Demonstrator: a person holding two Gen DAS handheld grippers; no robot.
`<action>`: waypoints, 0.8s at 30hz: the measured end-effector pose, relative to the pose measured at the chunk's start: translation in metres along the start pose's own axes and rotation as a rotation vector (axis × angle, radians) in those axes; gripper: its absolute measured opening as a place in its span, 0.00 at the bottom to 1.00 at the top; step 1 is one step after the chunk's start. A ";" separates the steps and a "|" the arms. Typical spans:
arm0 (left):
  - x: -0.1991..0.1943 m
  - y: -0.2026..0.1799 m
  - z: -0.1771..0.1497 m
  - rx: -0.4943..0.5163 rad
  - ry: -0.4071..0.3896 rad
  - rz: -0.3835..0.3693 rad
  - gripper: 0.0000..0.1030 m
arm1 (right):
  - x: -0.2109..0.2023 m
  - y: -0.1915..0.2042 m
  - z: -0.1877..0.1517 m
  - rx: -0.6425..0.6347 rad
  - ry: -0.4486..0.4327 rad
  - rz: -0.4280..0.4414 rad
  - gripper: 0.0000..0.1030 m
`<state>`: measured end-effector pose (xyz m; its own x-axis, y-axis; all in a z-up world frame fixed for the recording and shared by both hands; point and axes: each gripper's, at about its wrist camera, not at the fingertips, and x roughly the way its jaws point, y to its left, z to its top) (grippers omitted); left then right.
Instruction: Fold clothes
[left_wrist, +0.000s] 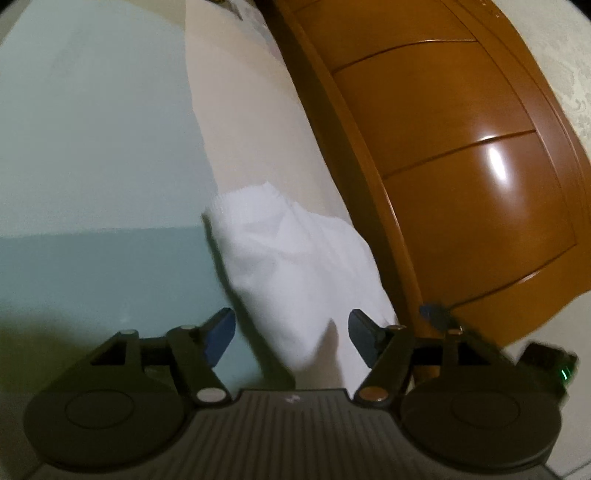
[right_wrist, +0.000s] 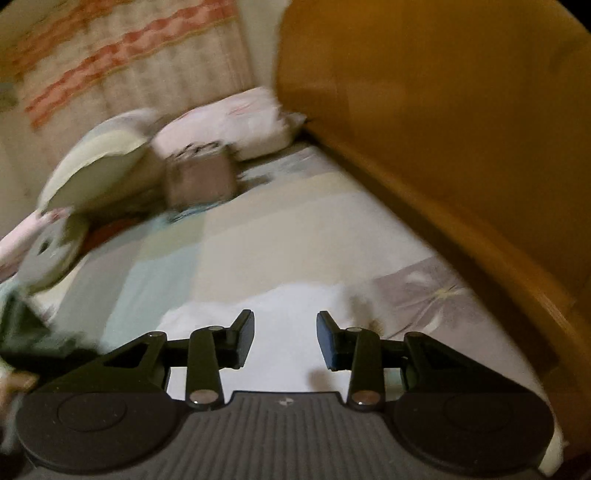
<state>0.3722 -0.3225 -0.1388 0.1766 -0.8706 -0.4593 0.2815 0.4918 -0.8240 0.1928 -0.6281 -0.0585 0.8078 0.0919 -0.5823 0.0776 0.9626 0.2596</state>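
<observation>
- The white garment (left_wrist: 295, 258) lies on the bed (left_wrist: 92, 166), alongside the wooden headboard (left_wrist: 461, 166), its long axis running along that board.
- The left claw (left_wrist: 291, 336) stands wide, empty, the garment's near end between its jaws, untouched.
- The right claw (right_wrist: 285, 339) is partly open, holding nothing, hovering over white cloth close to the headboard; I judge both about equally near.
- The cloth looks soft, thin, rumpled; the headboard is glossy, curved, panelled.
</observation>
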 end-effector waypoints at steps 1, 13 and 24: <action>0.003 -0.003 0.003 0.007 -0.010 0.002 0.66 | 0.006 -0.002 -0.009 -0.007 0.029 -0.024 0.41; -0.048 -0.068 -0.017 0.540 -0.062 0.391 0.73 | 0.011 0.041 -0.033 -0.093 0.031 -0.006 0.58; -0.119 -0.054 -0.111 0.718 -0.032 0.576 0.92 | 0.012 0.093 -0.076 -0.254 0.056 -0.091 0.81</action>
<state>0.2307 -0.2473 -0.0762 0.4945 -0.4926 -0.7162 0.6579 0.7506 -0.0620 0.1650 -0.5186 -0.0996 0.7698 0.0097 -0.6382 -0.0069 1.0000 0.0068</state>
